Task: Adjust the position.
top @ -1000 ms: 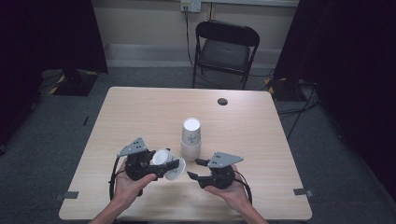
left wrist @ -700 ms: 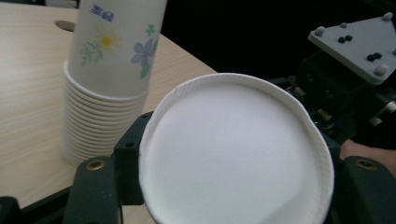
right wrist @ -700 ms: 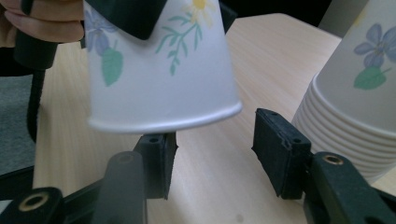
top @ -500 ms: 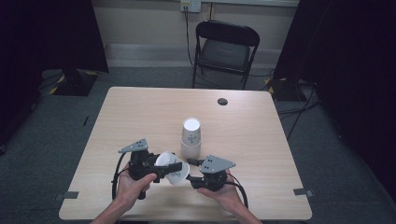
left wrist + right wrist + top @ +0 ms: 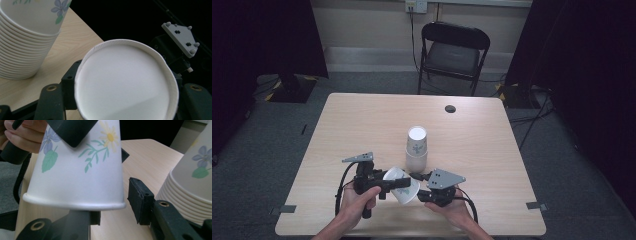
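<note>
Wooden table (image 5: 362, 130) fills frame centre; black folding chair (image 5: 451, 50) at upper centre beyond it. Upside-down stack of floral paper cups (image 5: 416, 148) stands mid-table. Low centre: single floral paper cup (image 5: 402, 184) tilted, off the tabletop, just below the stack. Left gripper (image 5: 394, 182) clamps its sides. Right gripper (image 5: 416, 176), jaws wide apart either side of the cup's rim, one pad clear of it.

Cup stack (image 5: 416, 148) stands mid-table just beyond both grippers, blocking forward travel. Table (image 5: 362, 120) open left, right and behind stack.
</note>
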A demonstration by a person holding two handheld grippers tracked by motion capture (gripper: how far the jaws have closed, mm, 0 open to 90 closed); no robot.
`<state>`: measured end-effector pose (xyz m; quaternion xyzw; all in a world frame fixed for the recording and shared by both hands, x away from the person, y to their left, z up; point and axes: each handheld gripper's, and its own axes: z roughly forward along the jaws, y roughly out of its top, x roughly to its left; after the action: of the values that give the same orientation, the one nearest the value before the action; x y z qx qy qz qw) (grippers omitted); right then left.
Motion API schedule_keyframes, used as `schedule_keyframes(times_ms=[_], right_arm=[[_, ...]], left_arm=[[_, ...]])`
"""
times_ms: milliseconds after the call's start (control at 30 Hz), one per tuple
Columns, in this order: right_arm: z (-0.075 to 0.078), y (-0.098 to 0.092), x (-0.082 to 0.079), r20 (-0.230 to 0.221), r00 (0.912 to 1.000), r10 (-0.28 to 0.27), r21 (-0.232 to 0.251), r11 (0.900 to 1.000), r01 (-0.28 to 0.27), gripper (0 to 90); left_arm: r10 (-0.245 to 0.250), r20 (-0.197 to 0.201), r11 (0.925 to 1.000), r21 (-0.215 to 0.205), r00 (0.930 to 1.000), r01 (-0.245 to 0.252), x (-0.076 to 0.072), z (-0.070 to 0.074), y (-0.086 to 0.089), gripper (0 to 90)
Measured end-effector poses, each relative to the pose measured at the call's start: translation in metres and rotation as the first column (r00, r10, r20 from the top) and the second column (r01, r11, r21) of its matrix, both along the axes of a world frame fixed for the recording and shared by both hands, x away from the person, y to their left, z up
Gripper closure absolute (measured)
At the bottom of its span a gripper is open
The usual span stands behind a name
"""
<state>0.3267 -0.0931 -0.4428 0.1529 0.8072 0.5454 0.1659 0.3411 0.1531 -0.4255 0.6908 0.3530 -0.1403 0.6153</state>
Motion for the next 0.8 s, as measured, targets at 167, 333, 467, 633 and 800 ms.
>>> schedule_keyframes(times_ms=[167,333,467,633,800], right_arm=[[0.0001,-0.0019,-0.0014,-0.002,0.9997,0.024,0.015,1.000,-0.024,72.9],[0.0036,-0.0055,-0.0026,0.024,0.9997,0.009,0.032,0.999,-0.010,77.4],[0.0069,-0.0097,-0.0003,0.035,0.9994,-0.007,0.053,0.999,0.006,82.3],[0.0063,-0.0083,-0.0005,0.040,0.9992,0.003,0.023,1.000,-0.004,84.5],[0.0048,-0.0052,-0.0002,0.031,0.9993,0.019,0.003,1.000,-0.020,86.3]], left_arm=[[-0.002,-0.017,0.9998,-0.018,0.9999,0.001,0.0004,-0.0004,0.0000,34.9],[-0.008,-0.022,0.9992,-0.040,0.9997,0.007,0.0014,-0.0004,0.0001,34.5],[-0.012,-0.019,0.9985,-0.054,0.9998,0.011,0.0032,-0.0016,-0.0015,32.5],[-0.002,0.032,0.9997,-0.022,0.9995,0.003,0.0001,-0.0018,-0.0017,30.2],[0.027,0.058,0.9996,-0.006,0.9980,-0.026,-0.0007,-0.0029,0.0038,24.9]])
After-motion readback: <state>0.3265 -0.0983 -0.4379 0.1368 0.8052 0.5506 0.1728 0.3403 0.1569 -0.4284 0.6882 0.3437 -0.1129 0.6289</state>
